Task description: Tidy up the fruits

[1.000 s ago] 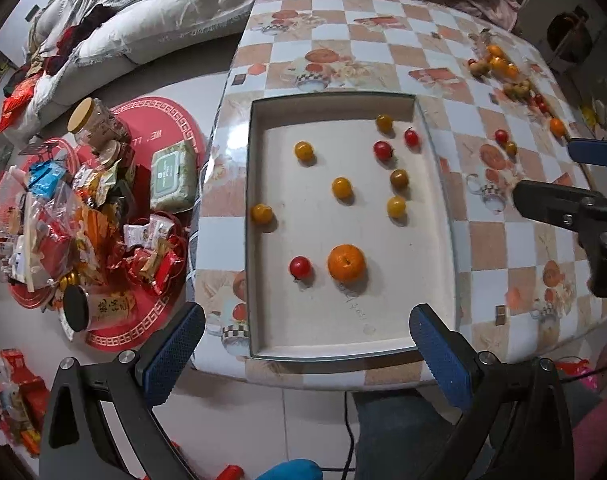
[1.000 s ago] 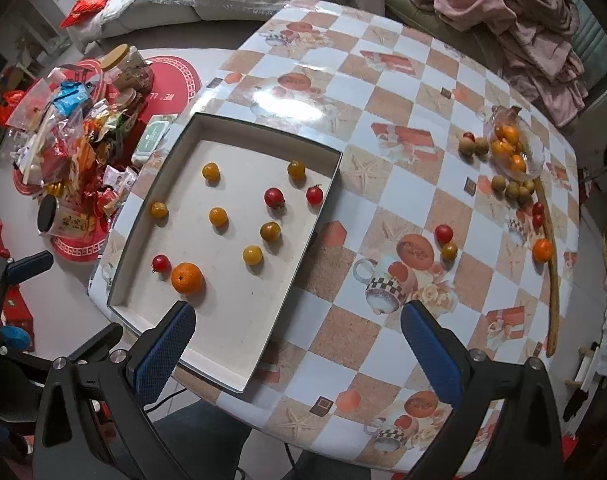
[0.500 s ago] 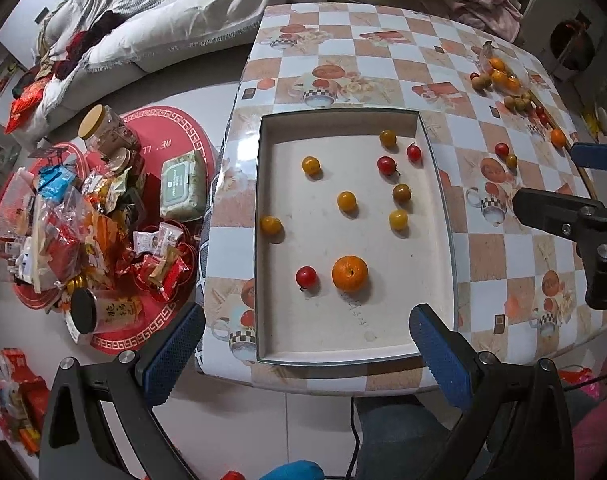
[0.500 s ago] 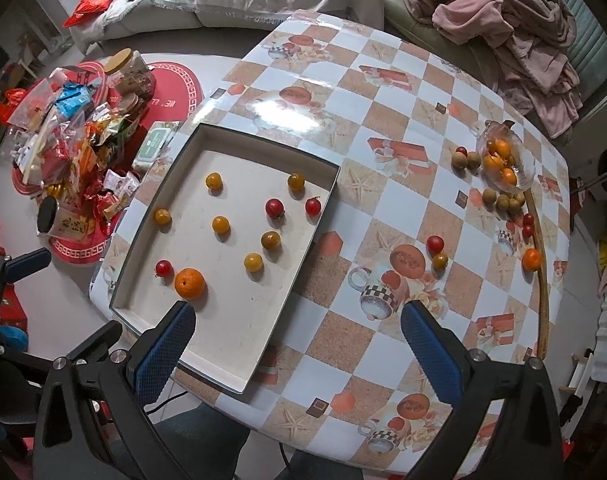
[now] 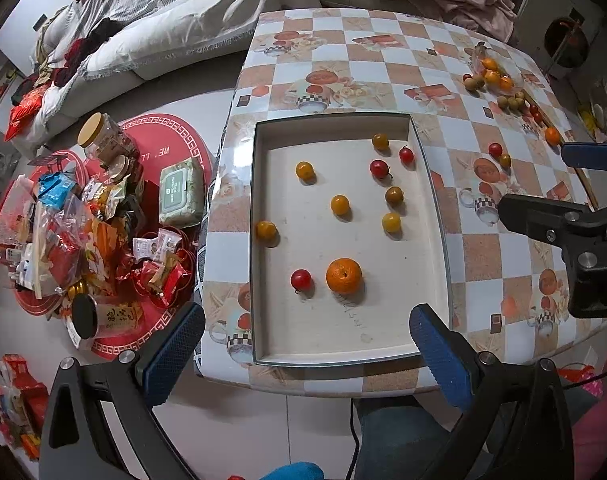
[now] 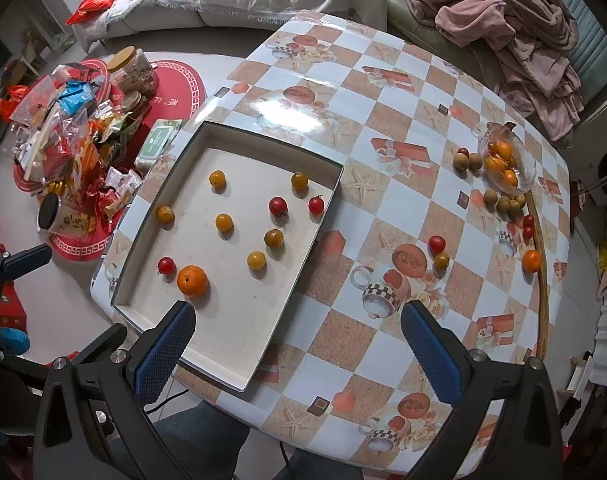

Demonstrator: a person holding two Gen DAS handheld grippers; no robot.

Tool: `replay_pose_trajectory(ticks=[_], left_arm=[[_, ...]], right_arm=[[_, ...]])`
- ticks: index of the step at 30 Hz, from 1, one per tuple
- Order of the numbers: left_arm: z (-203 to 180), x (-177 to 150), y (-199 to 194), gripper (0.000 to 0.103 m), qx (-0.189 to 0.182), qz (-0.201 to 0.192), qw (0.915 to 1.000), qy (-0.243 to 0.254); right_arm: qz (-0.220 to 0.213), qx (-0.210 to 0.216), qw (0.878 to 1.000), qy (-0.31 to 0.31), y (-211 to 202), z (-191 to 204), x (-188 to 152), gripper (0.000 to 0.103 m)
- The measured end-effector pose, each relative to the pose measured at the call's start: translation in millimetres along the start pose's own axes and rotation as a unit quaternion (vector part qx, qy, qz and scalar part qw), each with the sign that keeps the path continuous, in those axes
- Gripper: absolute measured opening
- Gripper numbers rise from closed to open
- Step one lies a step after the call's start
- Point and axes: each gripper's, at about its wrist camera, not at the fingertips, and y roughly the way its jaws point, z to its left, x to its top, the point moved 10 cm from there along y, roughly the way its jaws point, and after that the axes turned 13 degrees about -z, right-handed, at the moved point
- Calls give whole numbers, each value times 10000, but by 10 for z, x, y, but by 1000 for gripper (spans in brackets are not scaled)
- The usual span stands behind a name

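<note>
A shallow white tray (image 5: pixel 429 184) (image 6: pixel 327 216) lies on the checkered table and holds one mandarin (image 5: pixel 343 275) (image 6: pixel 192 280) plus several small red and yellow tomatoes. More fruit sits loose on the table: a red tomato (image 6: pixel 436 243), a mandarin (image 6: pixel 531 261), and brown fruits beside a clear bowl (image 6: pixel 523 160) of oranges at the far right. My left gripper (image 5: pixel 303 348) hangs open high above the tray's near edge, empty. My right gripper (image 6: pixel 297 344) is open too, above the table's front edge, and shows in the left wrist view (image 5: pixel 543 200).
Left of the table, on the floor, a red mat (image 5: pixel 175 144) carries snack packets, jars and a wipes pack (image 5: pixel 181 196). A sofa with white and pink blankets (image 6: pixel 503 12) lies beyond the table. A wooden stick (image 6: pixel 541 264) rests along the table's right edge. A person's legs show below.
Both grippers have risen and drawn back from the table, so the tray and fruit look smaller. Nothing on the table has moved.
</note>
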Motion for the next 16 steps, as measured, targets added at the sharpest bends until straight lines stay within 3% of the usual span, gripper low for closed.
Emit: replay_pose_trajectory(ticks=[16], left_arm=[[-48,-14,-26,103,-35,-96,9999,13]], right_arm=[[-4,-5,10000,8,-3,8,-8,103]])
